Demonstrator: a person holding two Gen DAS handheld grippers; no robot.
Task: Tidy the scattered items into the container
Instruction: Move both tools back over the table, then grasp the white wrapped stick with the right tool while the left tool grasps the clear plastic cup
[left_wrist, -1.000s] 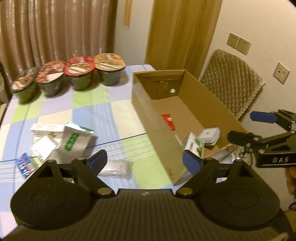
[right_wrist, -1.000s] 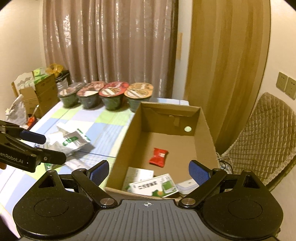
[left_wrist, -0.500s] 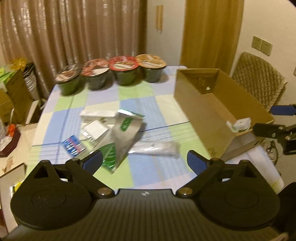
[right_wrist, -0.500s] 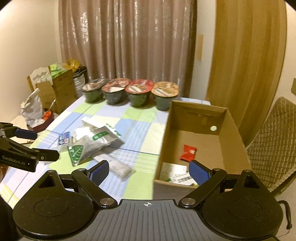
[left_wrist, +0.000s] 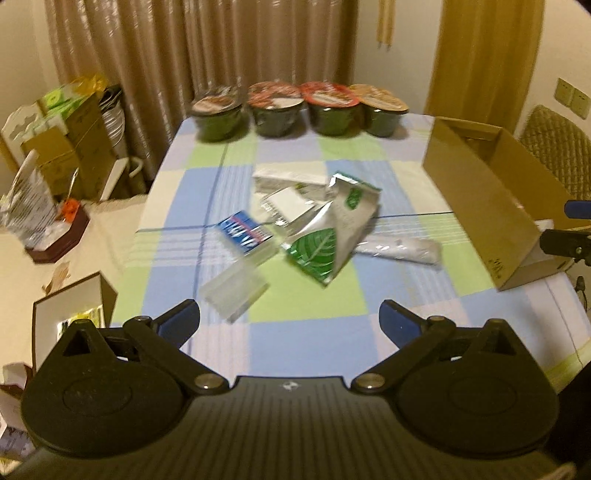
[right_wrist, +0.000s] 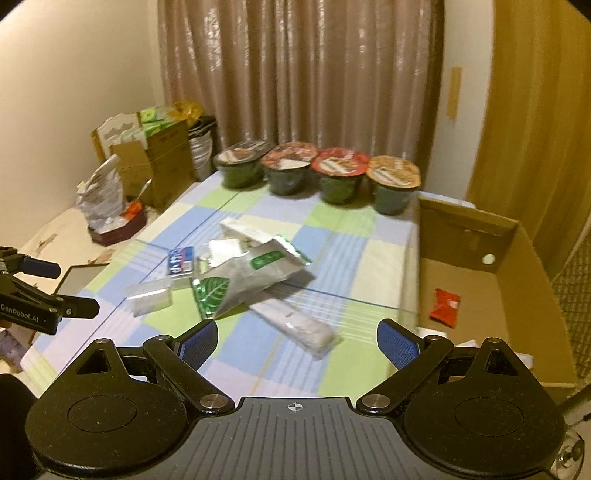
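We hold both grippers wide apart and empty above the checked tablecloth (left_wrist: 295, 332), with bare cloth just ahead of the left gripper (left_wrist: 290, 321). The open cardboard box (right_wrist: 517, 258) sits ahead-right of the right gripper (right_wrist: 295, 338). Crinkled foil pouches (left_wrist: 332, 236), flat packets and a soft clear sleeve (right_wrist: 295, 325) lie scattered ahead.

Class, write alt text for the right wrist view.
The open right gripper hovers over a checked tablecloth strewn with packets, including a silver leaf-print pouch. An open cardboard box at right holds a red packet.
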